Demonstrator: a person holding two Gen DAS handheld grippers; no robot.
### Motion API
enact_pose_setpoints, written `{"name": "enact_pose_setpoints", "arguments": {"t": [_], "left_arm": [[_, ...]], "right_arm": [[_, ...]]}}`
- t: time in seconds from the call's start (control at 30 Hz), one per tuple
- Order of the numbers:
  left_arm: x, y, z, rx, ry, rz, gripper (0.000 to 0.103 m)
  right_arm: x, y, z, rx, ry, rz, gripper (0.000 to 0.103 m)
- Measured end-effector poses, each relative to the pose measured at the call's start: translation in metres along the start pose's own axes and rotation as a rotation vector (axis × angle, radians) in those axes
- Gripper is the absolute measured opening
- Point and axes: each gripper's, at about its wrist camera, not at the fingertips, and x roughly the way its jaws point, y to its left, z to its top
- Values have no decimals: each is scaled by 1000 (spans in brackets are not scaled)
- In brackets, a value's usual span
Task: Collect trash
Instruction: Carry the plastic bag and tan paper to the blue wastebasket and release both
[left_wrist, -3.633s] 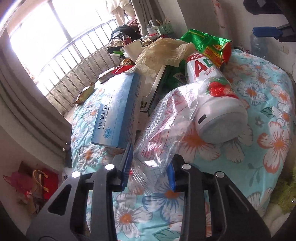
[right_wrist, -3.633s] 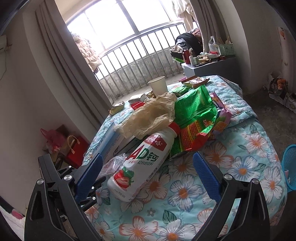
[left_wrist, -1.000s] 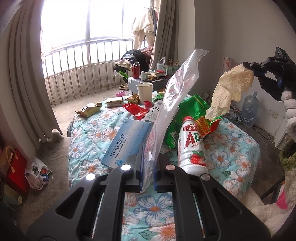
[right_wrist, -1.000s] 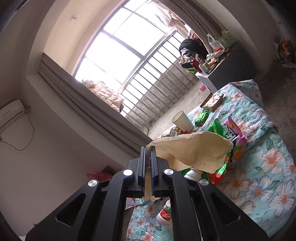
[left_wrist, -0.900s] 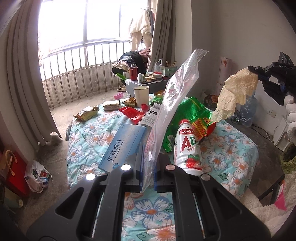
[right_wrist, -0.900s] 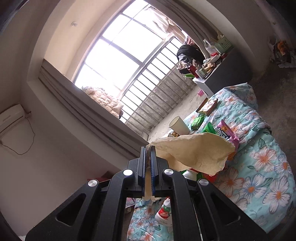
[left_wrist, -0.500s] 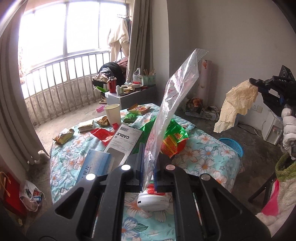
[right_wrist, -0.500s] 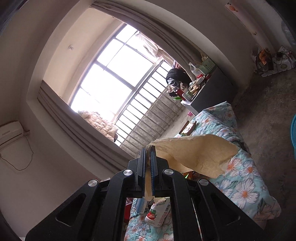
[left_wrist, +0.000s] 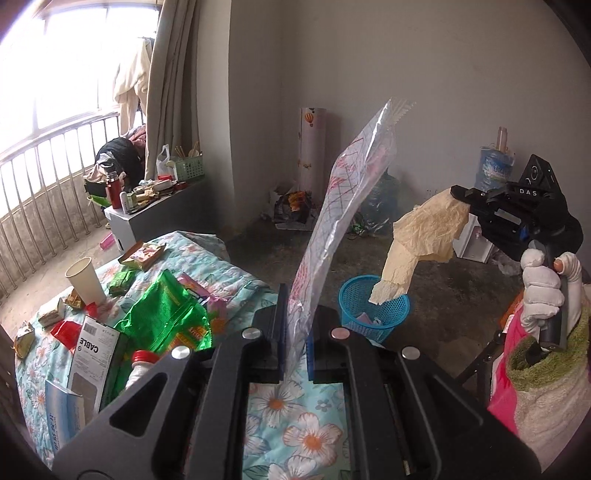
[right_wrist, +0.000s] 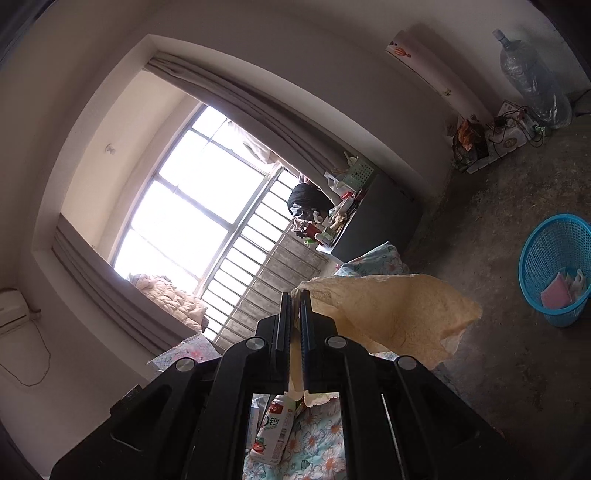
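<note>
The left claw is black with blue pads and grips a clear plastic bag printed with a red and pink grid, while below it spreads a light blue bedcover patterned with white and orange flowers. Left of that claw lie a shiny green snack packet, a white paper cup and a white box with black lettering. The black right claw pinches a crumpled pale yellow paper, and to its right stands a bright blue mesh basket holding something pink.
</note>
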Motion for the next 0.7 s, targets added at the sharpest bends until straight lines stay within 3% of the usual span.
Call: {"name": "enact_pose_setpoints", "arguments": {"t": [0.33,0.7], "left_arm": [[156,-71,52,20,171,-227,6],[362,-141,41,77,467,-277,6]], "right_arm": [[4,-102,57,122,-37,-167,5],[42,-248,102,285,7,-386,5]]}}
